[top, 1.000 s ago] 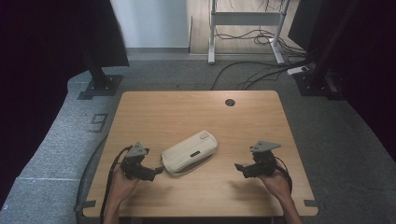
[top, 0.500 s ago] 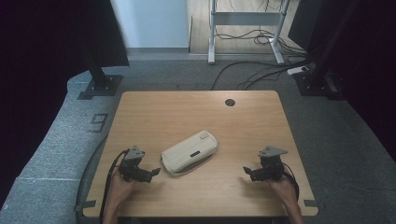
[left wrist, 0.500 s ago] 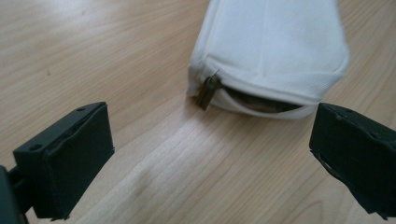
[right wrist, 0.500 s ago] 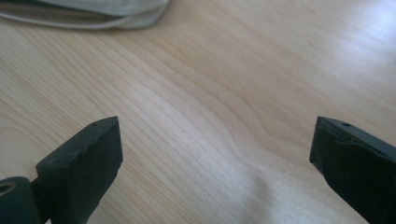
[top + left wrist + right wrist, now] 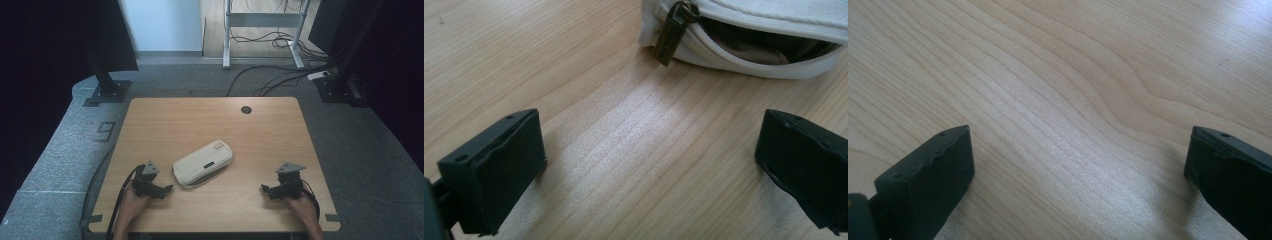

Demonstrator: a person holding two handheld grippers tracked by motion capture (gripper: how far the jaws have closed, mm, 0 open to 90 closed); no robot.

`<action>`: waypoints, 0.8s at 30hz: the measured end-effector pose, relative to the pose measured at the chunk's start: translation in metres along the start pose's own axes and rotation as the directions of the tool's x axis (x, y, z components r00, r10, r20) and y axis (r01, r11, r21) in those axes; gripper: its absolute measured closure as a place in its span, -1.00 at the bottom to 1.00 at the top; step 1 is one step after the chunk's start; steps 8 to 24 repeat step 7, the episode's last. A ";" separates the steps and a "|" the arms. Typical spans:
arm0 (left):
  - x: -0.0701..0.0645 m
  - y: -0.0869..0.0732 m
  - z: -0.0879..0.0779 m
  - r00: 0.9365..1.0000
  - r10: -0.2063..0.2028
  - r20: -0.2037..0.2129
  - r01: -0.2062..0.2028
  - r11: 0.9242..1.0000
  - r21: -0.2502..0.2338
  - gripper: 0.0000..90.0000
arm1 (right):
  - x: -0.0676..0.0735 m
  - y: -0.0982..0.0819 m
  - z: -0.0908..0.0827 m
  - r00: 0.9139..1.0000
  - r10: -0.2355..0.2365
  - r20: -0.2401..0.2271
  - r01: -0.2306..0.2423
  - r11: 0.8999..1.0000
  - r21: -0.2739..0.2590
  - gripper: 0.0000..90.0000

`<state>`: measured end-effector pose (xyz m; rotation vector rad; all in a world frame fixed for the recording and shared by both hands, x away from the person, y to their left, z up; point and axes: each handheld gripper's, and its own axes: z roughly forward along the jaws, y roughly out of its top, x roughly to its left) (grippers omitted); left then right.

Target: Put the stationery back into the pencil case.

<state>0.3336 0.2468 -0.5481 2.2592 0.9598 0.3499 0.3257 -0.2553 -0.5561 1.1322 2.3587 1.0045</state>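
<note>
A cream fabric zip pouch of long, rounded shape [image 5: 203,162] lies flat on the light wooden worktop [image 5: 210,117], a little toward the near edge and left of its middle; its long axis runs on a slant, from the near-left end up to the far-right end. The left tool [image 5: 167,188] rests low by the near-left corner region, jaws spread wide and holding nothing; the pouch's near-left end lies just beyond and to the right of its tips, close but apart. In the left gripper view the pouch [image 5: 774,37] sits ahead and right of the gap between the jaws, its zip partly undone so that a dark slit of the inside shows, and a small bronze metal zip pull [image 5: 671,31] hangs at the pouch's end, ahead and just left of centre, clear of both jaws. The right tool [image 5: 263,188] rests toward the near-right corner, likewise released and empty, with bare wood between its jaws and the pouch well apart to its left. The left hand is plainly the nearer; a short push forward along its own line would likely bring the zip pull between its jaws.
</note>
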 end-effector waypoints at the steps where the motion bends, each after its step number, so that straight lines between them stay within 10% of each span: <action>1: 0.000 0.000 0.000 1.000 0.001 0.001 -0.001 1.000 0.000 -1.00 | 0.000 0.000 0.000 1.000 0.000 0.000 0.000 1.000 0.001 -1.00; 24: -0.003 0.000 0.001 1.000 -0.021 -0.020 0.021 1.000 0.000 -1.00 | 0.000 -0.001 0.000 1.000 0.003 -0.005 -0.003 1.000 0.006 -1.00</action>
